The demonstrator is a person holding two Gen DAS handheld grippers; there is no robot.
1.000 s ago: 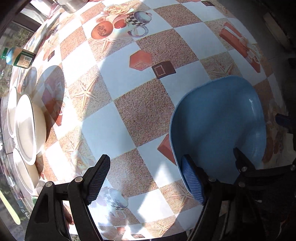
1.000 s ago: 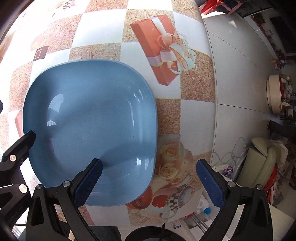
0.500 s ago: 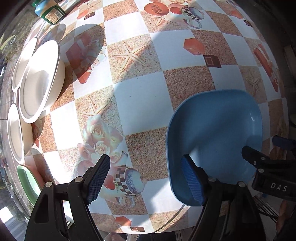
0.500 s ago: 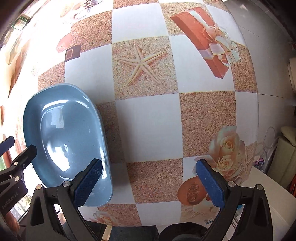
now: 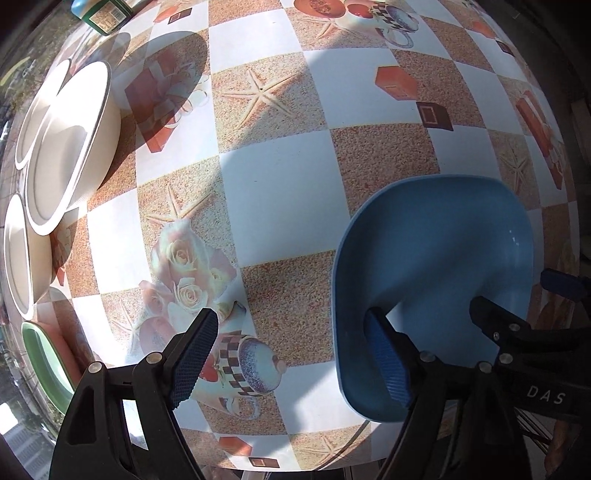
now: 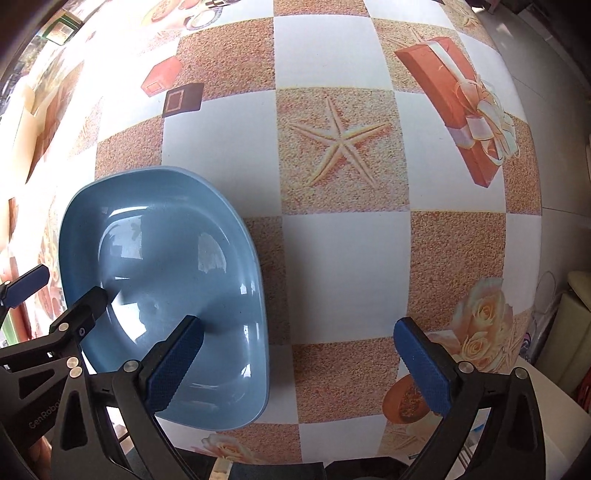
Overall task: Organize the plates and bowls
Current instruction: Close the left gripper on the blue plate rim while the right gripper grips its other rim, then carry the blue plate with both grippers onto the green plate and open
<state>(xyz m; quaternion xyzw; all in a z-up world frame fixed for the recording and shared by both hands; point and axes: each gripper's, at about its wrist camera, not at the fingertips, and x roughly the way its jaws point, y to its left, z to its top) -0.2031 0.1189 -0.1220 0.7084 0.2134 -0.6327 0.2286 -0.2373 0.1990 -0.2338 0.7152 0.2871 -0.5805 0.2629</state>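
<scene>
A blue square plate [image 5: 439, 273] lies flat on the patterned table near its front edge; it also shows in the right wrist view [image 6: 166, 288]. My left gripper [image 5: 291, 362] is open and empty, its right finger over the plate's left rim. My right gripper [image 6: 303, 365] is open and empty, its left finger over the plate's right part. White bowls [image 5: 66, 144] and a white plate [image 5: 22, 254] sit along the table's left edge, with a green plate [image 5: 44, 362] below them.
A green-capped jar [image 5: 101, 16] stands at the far left corner. The tablecloth [image 6: 343, 258] has a checked pattern with printed starfish, gift boxes and roses. The table edge [image 6: 535, 236] drops off at the right to the floor.
Both grippers have pulled back toward the table's front edge and swung, the left view now showing the white bowls at left. The blue plate stays on the table; both grippers remain open.
</scene>
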